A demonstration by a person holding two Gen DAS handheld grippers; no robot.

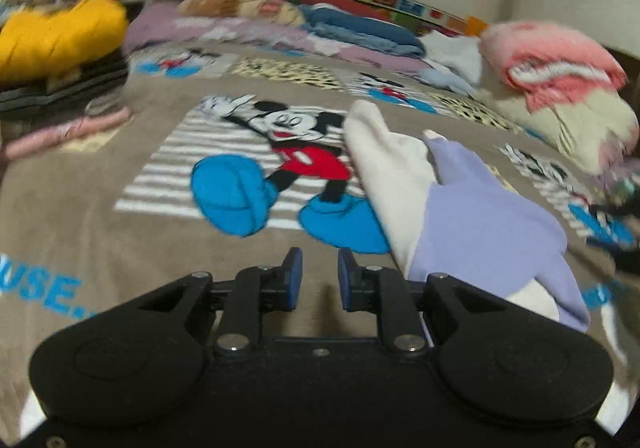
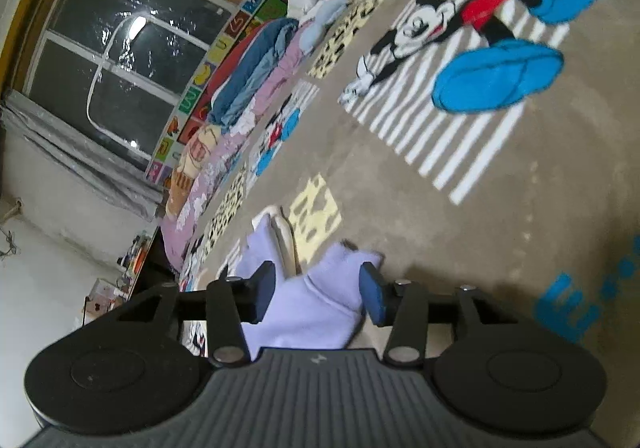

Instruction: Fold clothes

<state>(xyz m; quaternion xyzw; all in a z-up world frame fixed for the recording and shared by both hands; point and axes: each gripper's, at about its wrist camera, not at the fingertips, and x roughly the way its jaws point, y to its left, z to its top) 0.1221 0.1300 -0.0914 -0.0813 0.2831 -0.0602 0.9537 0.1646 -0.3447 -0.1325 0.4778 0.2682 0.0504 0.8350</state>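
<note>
Surface: a brown Mickey Mouse blanket [image 1: 120,183] covered the bed and served as the folding area.
Garment: a lavender-and-cream garment [image 1: 472,215] lay on the blanket at about 3 o'clock in the left wrist view, loosely doubled over, cream panel beside lavender panel.
Left gripper: the left gripper [image 1: 319,278] had its blue pads slightly apart with only bare blanket showing in the gap; it gripped nothing, and the garment sat just beside its right finger.
Right gripper: the right gripper [image 2: 318,290] stood with jaws parted, a lavender fold of the same garment [image 2: 312,308] lying between the pads, which did not look to be pressing on it.
Done so far: judging by the doubled layers, at least one fold seemed to be in; the edges were uneven and the shape was not yet a neat rectangle.
Left to do: the garment probably needed another fold and smoothing before being set aside.
Piles: bedding and clothes [image 1: 360,31] were heaped along the far edge at 12 o'clock, a pink-and-cream bundle [image 1: 560,87] at 2 o'clock, a yellow item [image 1: 60,31] on a stack at 10 o'clock; whether any awaited folding could not be told.
</note>
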